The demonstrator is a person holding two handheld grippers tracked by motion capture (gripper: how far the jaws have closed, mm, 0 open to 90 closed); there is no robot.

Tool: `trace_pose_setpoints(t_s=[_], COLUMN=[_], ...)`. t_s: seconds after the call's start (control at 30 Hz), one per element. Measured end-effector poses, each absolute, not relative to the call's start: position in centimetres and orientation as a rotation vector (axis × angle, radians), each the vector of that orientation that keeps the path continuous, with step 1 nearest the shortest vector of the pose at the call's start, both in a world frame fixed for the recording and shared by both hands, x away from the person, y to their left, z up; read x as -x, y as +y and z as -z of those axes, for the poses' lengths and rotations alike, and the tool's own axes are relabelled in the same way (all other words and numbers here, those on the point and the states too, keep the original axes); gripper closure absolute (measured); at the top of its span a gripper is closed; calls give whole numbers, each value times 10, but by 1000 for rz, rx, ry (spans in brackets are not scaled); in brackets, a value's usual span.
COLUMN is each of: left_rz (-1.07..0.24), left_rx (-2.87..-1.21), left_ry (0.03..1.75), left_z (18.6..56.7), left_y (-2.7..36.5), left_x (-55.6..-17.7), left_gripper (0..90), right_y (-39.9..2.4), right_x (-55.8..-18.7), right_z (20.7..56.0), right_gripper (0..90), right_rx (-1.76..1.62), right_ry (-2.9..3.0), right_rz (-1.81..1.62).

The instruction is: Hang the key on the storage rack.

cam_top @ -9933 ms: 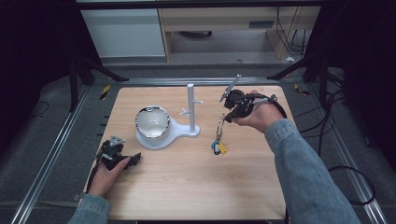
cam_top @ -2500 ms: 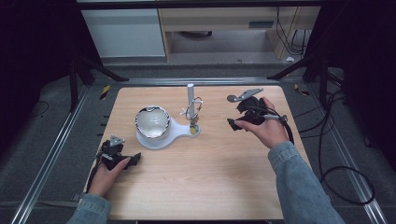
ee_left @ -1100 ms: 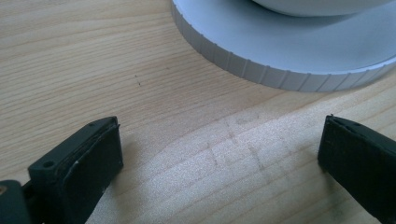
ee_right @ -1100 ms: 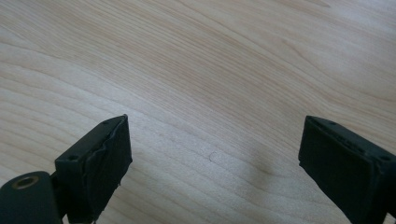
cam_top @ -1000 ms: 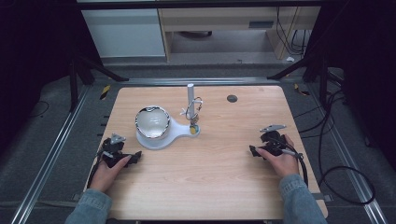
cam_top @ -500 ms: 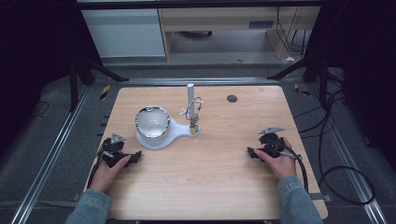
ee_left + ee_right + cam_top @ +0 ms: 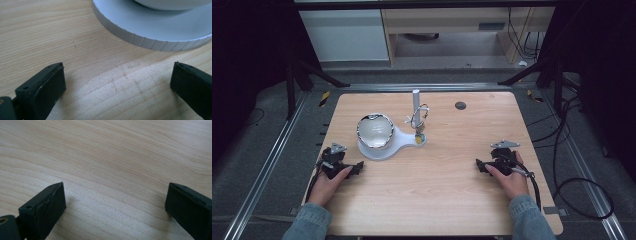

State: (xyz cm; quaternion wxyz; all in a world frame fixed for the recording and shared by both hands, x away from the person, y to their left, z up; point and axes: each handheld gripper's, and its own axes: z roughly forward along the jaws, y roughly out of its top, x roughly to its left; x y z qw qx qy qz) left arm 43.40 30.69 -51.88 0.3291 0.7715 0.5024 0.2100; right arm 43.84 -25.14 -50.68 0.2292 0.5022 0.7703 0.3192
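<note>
white stand (image 7: 384,147) near left gripper (image 7: 343,169) (apart), jaws wide

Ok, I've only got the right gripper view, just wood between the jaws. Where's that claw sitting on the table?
Observer: The right claw lies near the table's right edge, pointing left. Its jaws have just been opening, with nothing between them.
Operator: What's mid-table?
Observer: A ring with small tags hangs on a white stand's post.
Operator: The other claw?
Observer: The left claw rests open beside the stand's round base.
</note>
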Motion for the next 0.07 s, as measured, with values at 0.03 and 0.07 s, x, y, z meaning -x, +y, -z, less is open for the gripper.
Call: trace_pose_setpoints(t_s=[0.03, 0.07], left_rz=[-549, -550], left_rx=[-2019, -2019], left_ry=[1315, 1315], left_z=[519, 519], left_y=[307, 307], left_x=[-434, -434], left_gripper=[0, 0], right_y=[-252, -252], right_x=[-439, -439], right_z=[507, 507], right_gripper=[22, 13], right_rx=[-1386, -1394], right_ry=[2119, 2115], right_rz=[-874, -869])
